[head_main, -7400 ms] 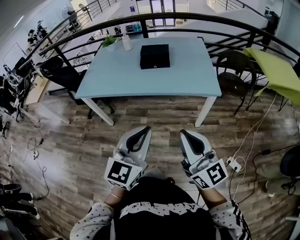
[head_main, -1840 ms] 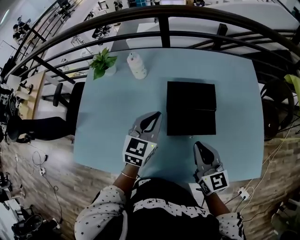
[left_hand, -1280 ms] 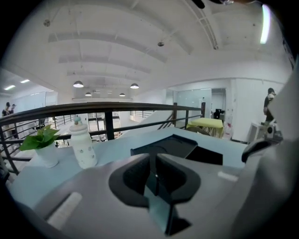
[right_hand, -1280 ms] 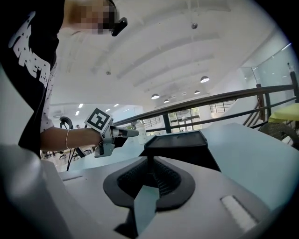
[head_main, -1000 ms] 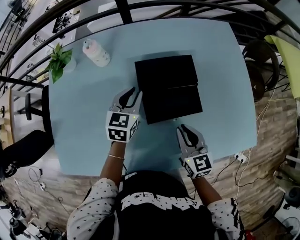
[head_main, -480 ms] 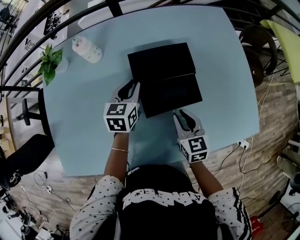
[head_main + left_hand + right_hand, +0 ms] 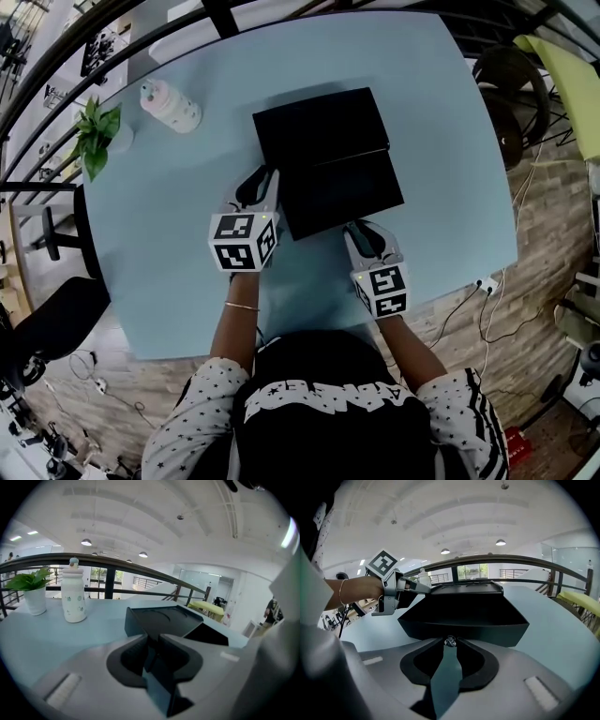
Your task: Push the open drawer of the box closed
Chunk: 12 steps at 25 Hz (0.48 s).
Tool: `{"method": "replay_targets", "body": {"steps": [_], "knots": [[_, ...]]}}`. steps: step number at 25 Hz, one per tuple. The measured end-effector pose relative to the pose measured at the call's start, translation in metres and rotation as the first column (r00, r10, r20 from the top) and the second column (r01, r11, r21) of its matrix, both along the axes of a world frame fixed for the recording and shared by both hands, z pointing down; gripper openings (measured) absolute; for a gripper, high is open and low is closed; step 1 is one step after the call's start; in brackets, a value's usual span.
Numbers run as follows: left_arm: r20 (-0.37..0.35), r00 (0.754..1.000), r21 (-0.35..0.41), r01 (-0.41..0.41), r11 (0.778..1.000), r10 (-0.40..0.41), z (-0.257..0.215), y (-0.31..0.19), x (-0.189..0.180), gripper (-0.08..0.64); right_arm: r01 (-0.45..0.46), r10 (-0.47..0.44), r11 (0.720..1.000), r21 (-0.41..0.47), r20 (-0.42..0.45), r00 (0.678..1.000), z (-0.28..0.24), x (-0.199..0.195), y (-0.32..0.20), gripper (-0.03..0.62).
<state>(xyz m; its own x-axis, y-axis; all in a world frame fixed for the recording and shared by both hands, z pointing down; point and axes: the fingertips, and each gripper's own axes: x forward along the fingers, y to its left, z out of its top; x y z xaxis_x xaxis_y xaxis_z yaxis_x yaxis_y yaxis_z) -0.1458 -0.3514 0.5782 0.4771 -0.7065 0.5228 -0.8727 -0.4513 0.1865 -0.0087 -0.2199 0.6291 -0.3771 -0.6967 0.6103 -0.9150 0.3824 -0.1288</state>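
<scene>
A black box [image 7: 323, 127] sits mid-table with its drawer [image 7: 342, 192] pulled out toward me. My left gripper [image 7: 264, 181] is shut, its tips against the box's left side where the drawer starts. In the left gripper view the box [image 7: 164, 618] stands just beyond the left gripper [image 7: 153, 641]. My right gripper [image 7: 359, 232] is shut at the drawer's front face. In the right gripper view the right gripper [image 7: 450, 645] has its tips right at the small knob [image 7: 450, 641] on the drawer [image 7: 464, 616]. The left gripper [image 7: 424, 588] shows at the box's far-left corner.
A light blue table [image 7: 178, 253] carries the box. A white bottle [image 7: 169, 105] and a small potted plant [image 7: 97, 136] stand at the table's far left. A black railing runs behind the table. A chair [image 7: 511, 84] stands to the right, cables lie on the wooden floor.
I have come up to the table from a distance. Over the last second the right gripper has moved forward to the drawer's front, and the left gripper has stayed at the box's left side.
</scene>
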Motion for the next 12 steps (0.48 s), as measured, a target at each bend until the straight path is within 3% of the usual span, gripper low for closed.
{"method": "replay_targets", "body": {"steps": [3, 12], "knots": [[0.004, 1.0, 0.002, -0.005, 1.0, 0.005, -0.0006, -0.0003, 0.0011, 0.0, -0.054, 0.055, 0.998, -0.021, 0.06, 0.997, 0.0016, 0.0013, -0.0023, 0.075], [0.008, 1.0, 0.005, -0.023, 1.0, 0.023, 0.0013, 0.0003, 0.0003, 0.0, -0.044, 0.045, 0.999, -0.016, 0.056, 0.997, -0.0023, -0.0059, -0.0078, 0.074]]}}
